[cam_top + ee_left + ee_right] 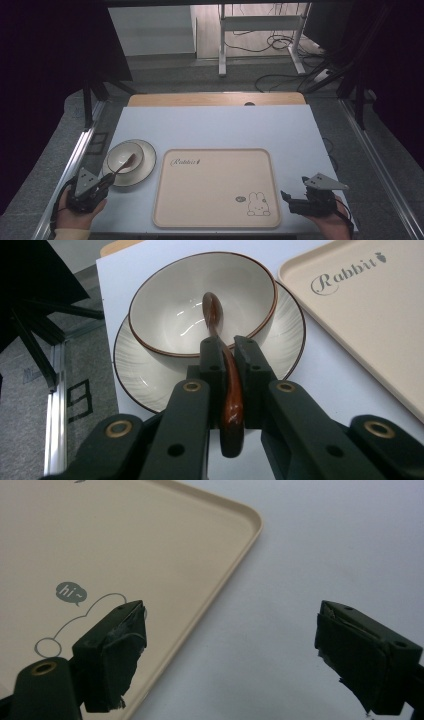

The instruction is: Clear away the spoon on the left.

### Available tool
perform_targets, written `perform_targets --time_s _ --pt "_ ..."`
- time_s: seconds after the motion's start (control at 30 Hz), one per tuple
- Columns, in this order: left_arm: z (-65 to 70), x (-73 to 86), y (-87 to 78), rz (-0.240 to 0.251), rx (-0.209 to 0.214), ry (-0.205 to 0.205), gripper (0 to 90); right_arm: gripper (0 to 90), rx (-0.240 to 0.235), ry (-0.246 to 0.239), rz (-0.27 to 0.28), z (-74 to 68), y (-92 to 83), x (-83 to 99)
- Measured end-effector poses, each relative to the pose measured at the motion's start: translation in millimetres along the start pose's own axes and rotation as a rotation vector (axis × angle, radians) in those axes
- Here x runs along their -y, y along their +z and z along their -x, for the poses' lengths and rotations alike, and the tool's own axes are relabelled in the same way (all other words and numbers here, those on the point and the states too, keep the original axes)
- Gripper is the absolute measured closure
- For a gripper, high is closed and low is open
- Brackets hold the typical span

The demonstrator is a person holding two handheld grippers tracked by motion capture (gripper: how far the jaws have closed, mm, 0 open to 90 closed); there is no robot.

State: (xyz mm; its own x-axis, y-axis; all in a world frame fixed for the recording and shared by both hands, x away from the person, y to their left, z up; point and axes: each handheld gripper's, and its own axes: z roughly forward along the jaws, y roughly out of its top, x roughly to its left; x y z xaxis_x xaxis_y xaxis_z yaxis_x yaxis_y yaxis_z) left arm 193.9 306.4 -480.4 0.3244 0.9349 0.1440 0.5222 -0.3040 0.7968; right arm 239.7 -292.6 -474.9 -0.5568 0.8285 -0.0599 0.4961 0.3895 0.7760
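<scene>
Between the left gripper's [231,352] fingers, the brown spoon's [227,370] handle sits clamped tight.

1. A beige tray [216,187] lies at the middle of the pale tabletop [215,125].
2. On the tray: "Rabbit" lettering [185,162] in its far left corner, a rabbit drawing [258,205] in its near right corner.
3. A metal stand [260,35] rises on the floor beyond the tabletop, cables [272,42] around its feet.
</scene>
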Motion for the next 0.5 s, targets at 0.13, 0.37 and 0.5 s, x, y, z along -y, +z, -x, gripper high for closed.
perform_targets --time_s 0.13,0.37,0.5 --pt "-0.5 -1.4 -2.7 0.019 -0.001 -0.005 84.8 13.0 0.001 0.001 0.001 -0.4 -0.1 -0.1" --pt "-2.0 -3.9 -7.5 0.048 -0.006 -0.016 84.8 13.0 0.002 0.001 0.001 -0.3 0.0 -0.2" --pt "-2.9 -5.3 -10.3 0.066 -0.008 -0.023 84.8 13.0 0.0 0.0 0.006 -0.2 -0.4 -0.2"
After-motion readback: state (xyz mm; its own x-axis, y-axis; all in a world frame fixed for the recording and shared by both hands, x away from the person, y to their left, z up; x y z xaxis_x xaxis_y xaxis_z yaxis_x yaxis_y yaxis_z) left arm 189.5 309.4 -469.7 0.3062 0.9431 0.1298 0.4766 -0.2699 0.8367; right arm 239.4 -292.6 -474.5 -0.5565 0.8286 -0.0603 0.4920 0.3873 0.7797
